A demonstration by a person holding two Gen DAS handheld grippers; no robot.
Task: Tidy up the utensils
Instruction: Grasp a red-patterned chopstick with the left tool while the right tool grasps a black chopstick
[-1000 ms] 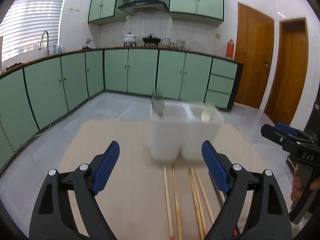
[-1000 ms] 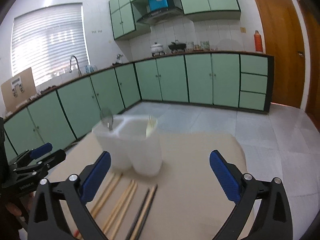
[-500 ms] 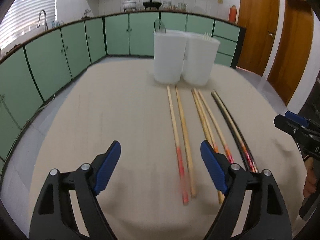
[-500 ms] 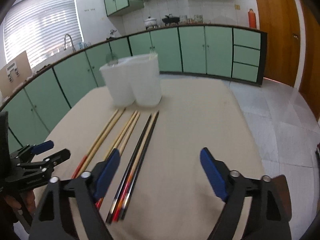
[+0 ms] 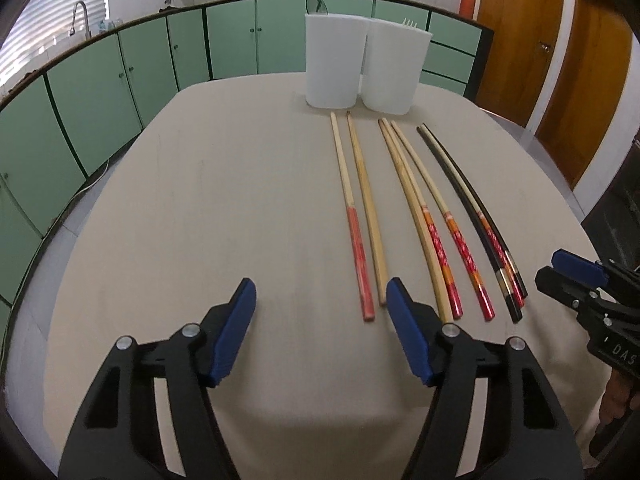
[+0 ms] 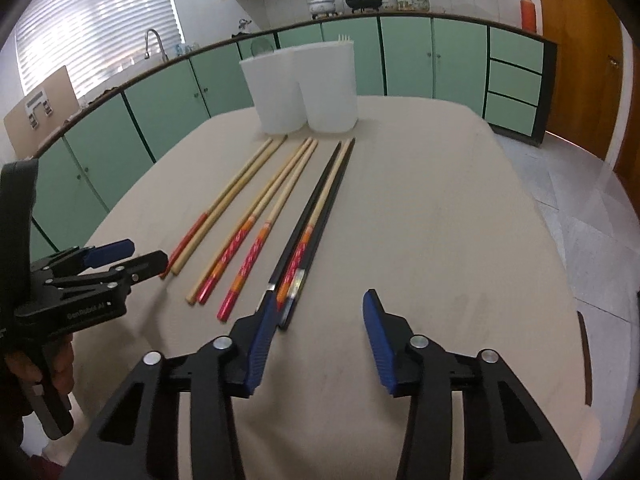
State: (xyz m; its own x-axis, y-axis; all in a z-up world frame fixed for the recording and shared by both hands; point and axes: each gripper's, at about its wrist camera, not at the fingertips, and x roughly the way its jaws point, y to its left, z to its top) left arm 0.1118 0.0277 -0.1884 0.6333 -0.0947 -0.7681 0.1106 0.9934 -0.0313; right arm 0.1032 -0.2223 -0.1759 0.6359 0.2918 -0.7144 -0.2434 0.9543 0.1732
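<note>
Several chopsticks lie side by side on the beige table (image 5: 200,220): a light wooden pair (image 5: 358,208) (image 6: 228,200), a pair with orange-red ends (image 5: 424,208) (image 6: 264,216), and a black pair (image 5: 468,200) (image 6: 316,216). Two white holder cups (image 5: 360,68) (image 6: 304,88) stand at the far end, with a spoon and a fork inside. My left gripper (image 5: 320,304) is open and empty, near the wooden pair's red ends. My right gripper (image 6: 320,308) is open and empty, its left finger by the black pair's near ends.
Green kitchen cabinets (image 5: 120,76) curve around behind the table. Wooden doors (image 5: 560,52) stand at the right. The table's near edge lies just below both grippers. Each gripper shows in the other's view, the right one (image 5: 580,280) and the left one (image 6: 108,260).
Both grippers have pulled back from the white cups and tilted down toward the near ends of the chopsticks. The jaws stay open and nothing was taken hold of.
</note>
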